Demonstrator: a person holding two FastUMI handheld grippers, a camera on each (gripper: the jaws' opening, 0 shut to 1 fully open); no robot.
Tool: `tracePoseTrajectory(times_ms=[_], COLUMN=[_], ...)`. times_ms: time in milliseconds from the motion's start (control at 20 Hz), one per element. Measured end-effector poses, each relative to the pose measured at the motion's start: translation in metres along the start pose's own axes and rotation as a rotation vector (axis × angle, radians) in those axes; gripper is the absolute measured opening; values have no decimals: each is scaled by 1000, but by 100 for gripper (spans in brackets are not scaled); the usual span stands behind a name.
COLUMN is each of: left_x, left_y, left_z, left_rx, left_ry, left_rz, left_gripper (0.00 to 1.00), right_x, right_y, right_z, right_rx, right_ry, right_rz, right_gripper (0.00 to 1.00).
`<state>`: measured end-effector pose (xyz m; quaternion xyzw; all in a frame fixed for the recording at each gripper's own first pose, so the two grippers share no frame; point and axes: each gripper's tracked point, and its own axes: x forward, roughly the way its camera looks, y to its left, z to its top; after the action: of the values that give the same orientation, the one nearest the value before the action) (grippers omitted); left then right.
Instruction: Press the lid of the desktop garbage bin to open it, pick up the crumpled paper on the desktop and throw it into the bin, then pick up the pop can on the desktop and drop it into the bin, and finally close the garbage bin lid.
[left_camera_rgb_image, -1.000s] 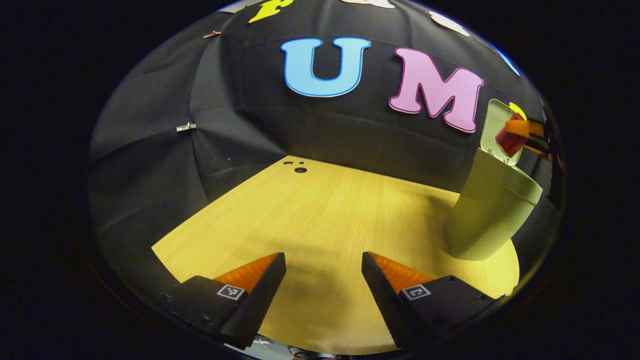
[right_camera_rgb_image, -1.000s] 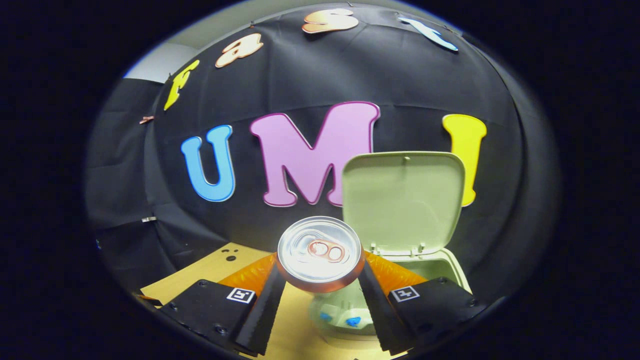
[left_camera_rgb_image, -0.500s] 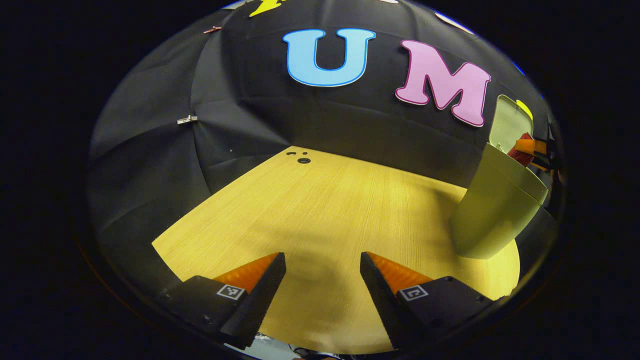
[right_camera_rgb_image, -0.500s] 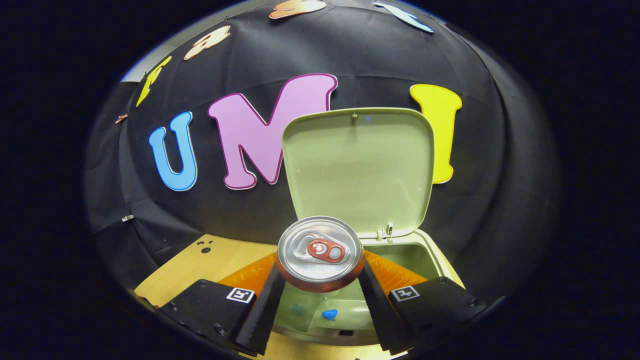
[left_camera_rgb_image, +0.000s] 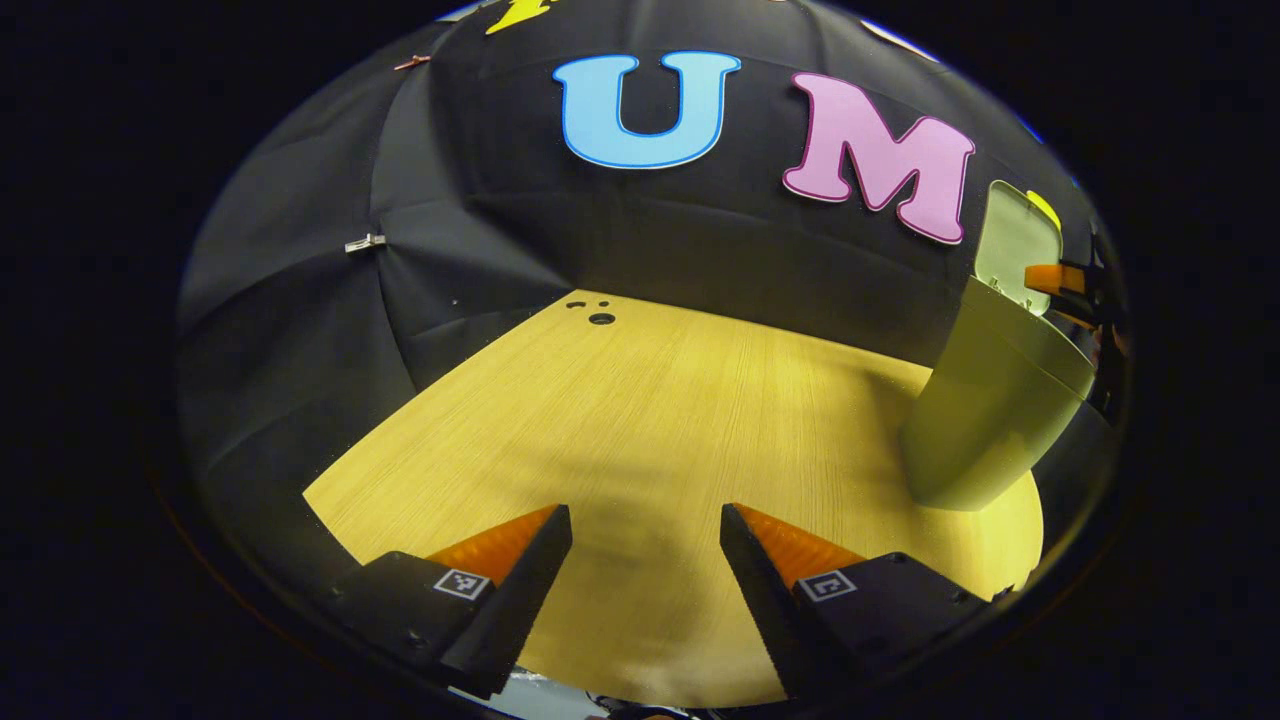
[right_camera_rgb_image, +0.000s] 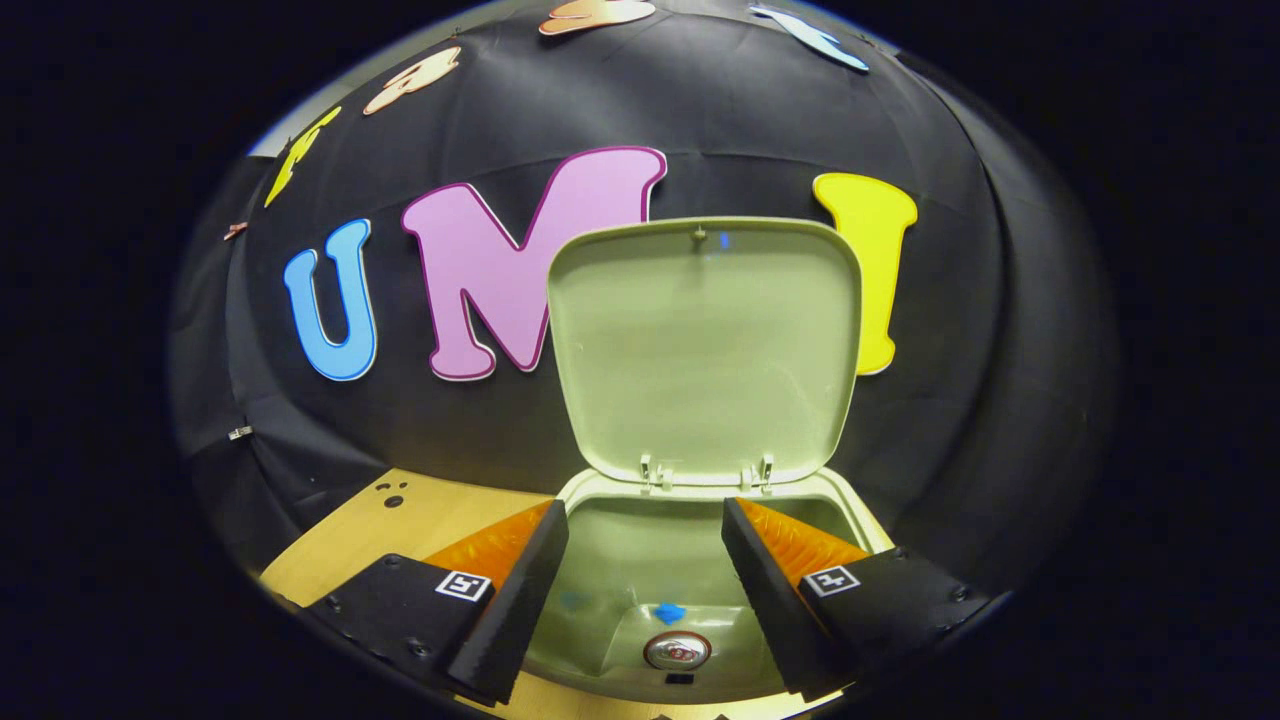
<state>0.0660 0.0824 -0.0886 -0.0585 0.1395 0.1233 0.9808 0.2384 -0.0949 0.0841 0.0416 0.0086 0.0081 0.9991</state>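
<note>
Hovering over the open garbage bin, the right gripper now has its fingers spread wide with nothing between them; half a second ago they clamped the pop can, which now lies at the bottom of the bin with its silver top facing up. In the left gripper view the red can that showed beside the lid has likewise gone, and only the tip of the right gripper shows above the bin's mouth. By my reading the can drop is done.

No crumpled paper shows on the tabletop, so it was probably binned already, though I cannot make it out inside the bin; a small blue patch sits on the inner wall and I cannot tell what it is.

The lid stands upright on its hinges at the bin's far rim, so only closing it seems left. The bin stands near the tabletop's right edge.

The left gripper hangs low over the near edge of the tabletop, well apart from the bin, its fingers wide apart and empty
</note>
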Motion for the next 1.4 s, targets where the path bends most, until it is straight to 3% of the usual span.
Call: tracePoseTrajectory(times_ms=[200,400,850,1400], left_x=[-2,-4,-12,-31], left_y=[10,20,13,22], left_z=[-1,-16,-37,-46], left_rx=[-27,-36,-75,-97], left_ry=[-1,18,46,41], left_rz=[14,43,50,114], left_gripper=[96,96,96,96], right_x=[-5,-7,1,55], right_y=[1,-6,0,-41], right_z=[47,99,188,185], right_rx=[-25,-112,-140,7], right_ry=[-77,-171,-351,-336], right_rz=[4,-43,-59,-140], right_gripper=[97,96,96,95])
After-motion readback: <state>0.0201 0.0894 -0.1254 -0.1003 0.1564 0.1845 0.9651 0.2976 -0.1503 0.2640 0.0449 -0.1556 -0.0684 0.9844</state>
